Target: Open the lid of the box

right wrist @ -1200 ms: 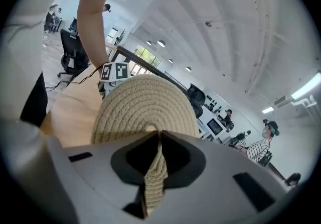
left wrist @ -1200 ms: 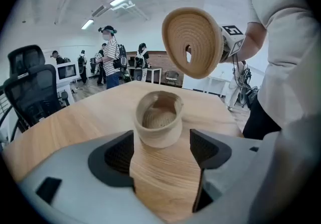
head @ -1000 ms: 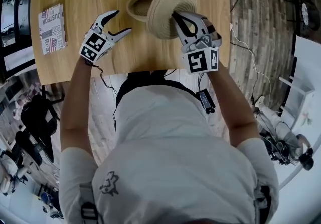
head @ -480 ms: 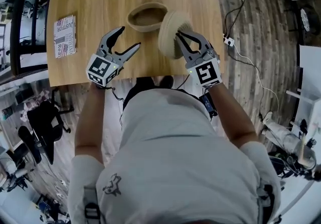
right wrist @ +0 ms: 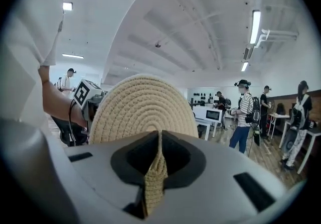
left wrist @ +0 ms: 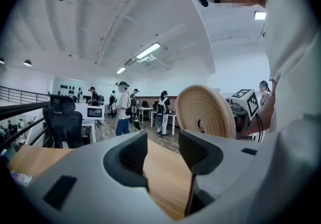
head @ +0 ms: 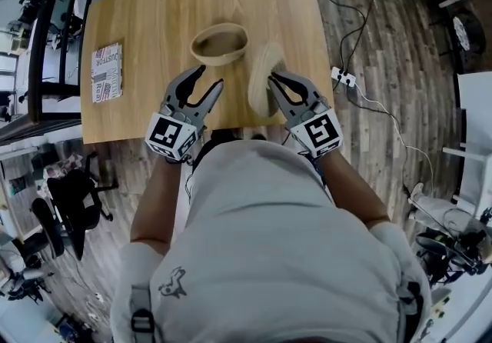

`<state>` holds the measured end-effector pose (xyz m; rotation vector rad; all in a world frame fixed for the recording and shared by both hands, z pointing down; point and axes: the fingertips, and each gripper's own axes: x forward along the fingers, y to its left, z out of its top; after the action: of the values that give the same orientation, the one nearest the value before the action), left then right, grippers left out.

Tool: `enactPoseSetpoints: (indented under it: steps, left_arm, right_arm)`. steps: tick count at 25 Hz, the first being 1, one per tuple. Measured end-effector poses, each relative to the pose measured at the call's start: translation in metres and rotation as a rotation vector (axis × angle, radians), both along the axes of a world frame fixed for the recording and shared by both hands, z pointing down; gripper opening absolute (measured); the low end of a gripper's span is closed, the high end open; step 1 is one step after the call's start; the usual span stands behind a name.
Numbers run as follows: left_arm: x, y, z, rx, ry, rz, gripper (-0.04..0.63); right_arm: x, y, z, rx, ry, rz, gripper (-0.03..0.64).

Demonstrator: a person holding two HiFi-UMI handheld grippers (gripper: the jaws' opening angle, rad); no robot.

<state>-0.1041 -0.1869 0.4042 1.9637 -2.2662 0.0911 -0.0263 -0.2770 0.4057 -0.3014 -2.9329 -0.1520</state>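
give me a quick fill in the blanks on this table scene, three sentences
1. The right gripper is shut on the woven ___.
2. The basket on the table stands ___, with nothing covering it.
3. In the head view the booklet lies to the basket's ___.
Missing words: lid; open; left

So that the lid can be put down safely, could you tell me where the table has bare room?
The widest bare patch of table lies between the book at the left edge and the basket. The far strip behind the basket is bare too. It is crowded at the front edge, around the held lid.
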Motion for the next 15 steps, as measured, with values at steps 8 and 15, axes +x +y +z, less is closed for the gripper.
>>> enactPoseSetpoints:
  steps: [8, 15]
  left_arm:
    - [0.017, 0.003, -0.022, 0.025, -0.013, -0.081, 0.074]
    - [0.016, 0.023, -0.041, 0.006, -0.036, -0.128, 0.017]
  right_arm:
    - [0.009, -0.002, -0.017, -0.015, -0.043, -0.027, 0.029]
    - [0.006, 0.006, -0.027, -0.026, -0.046, -0.072, 0.029]
